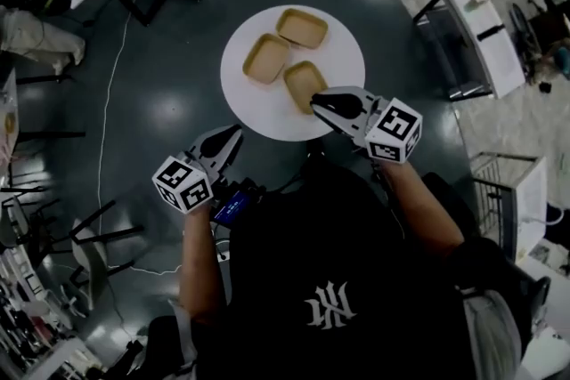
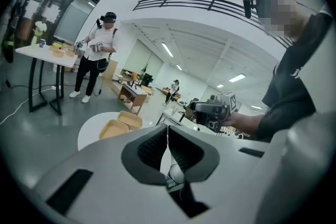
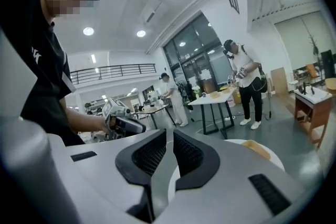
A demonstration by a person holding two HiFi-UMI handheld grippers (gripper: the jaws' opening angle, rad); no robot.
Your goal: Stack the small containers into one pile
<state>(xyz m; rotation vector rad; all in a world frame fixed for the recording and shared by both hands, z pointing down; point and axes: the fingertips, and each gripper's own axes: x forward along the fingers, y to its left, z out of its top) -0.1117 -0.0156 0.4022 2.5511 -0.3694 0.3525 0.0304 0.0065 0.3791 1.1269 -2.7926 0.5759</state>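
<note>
Containers (image 1: 267, 58): three side by side on table (image 1: 346, 71), none stacked; left gripper (image 1: 233, 136) and right gripper (image 1: 318, 103) pressed together, empty

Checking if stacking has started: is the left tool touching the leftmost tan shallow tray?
Apart. The head view shows the left tool off the round white table's edge, bare tabletop before the tray.

The person wears a black shirt (image 1: 356, 254) with a white emblem (image 1: 326, 308). The grey left tool (image 1: 234, 133) and right tool (image 1: 315, 103) have black ribbed pads (image 2: 151, 148) and marker-printed white cubes (image 1: 183, 184).
</note>
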